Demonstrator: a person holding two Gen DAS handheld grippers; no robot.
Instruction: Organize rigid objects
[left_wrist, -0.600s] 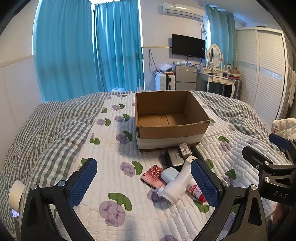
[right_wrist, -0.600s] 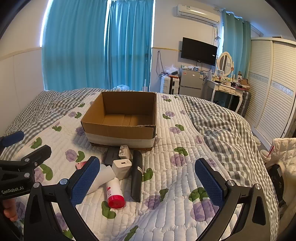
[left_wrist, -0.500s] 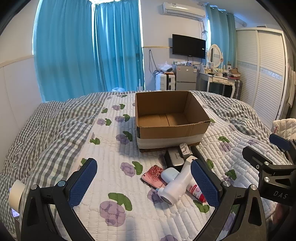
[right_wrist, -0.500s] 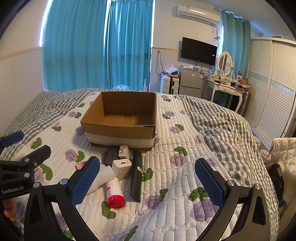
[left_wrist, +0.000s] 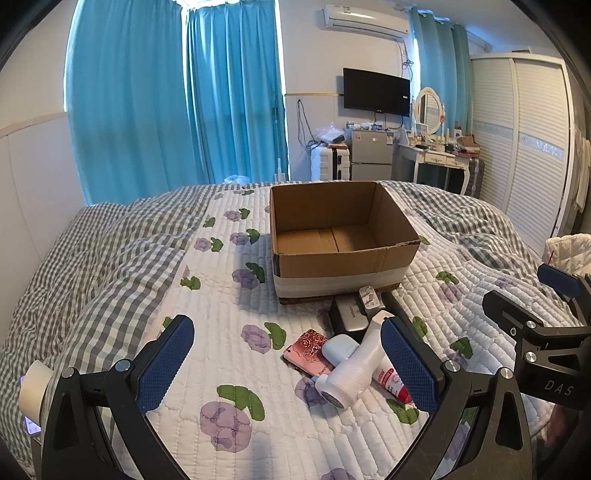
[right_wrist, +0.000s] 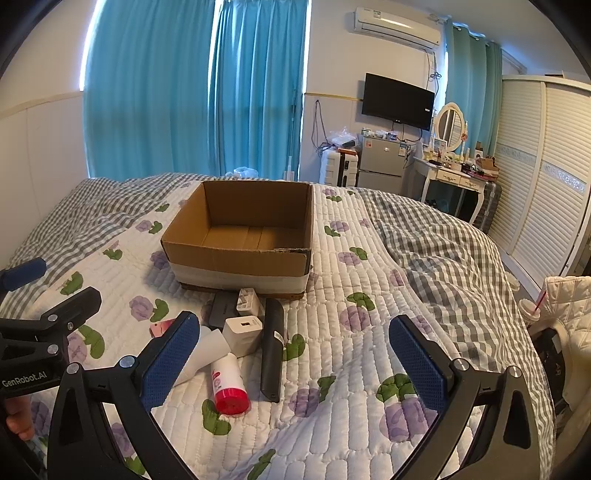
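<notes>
An open, empty cardboard box (left_wrist: 340, 254) (right_wrist: 240, 258) sits on the quilted bed. In front of it lies a cluster: a white handheld device (left_wrist: 351, 373), a red-capped tube (right_wrist: 227, 384) (left_wrist: 389, 380), a white charger cube (right_wrist: 243, 334), a small white plug (right_wrist: 248, 301), a grey power bank (left_wrist: 351, 314) (right_wrist: 221, 312), a black bar (right_wrist: 272, 350), a white earbud case (left_wrist: 340, 349) and a pink card (left_wrist: 306, 350). My left gripper (left_wrist: 288, 363) is open and empty, just short of the cluster. My right gripper (right_wrist: 295, 363) is open and empty, to the cluster's right.
The bed carries a white floral quilt (right_wrist: 351, 295) with checked bedding (right_wrist: 443, 240) at both sides. A roll of tape (left_wrist: 33, 387) sits at the left. A wardrobe (right_wrist: 546, 184), dressing table (right_wrist: 454, 177) and fridge (right_wrist: 382, 162) stand beyond the bed.
</notes>
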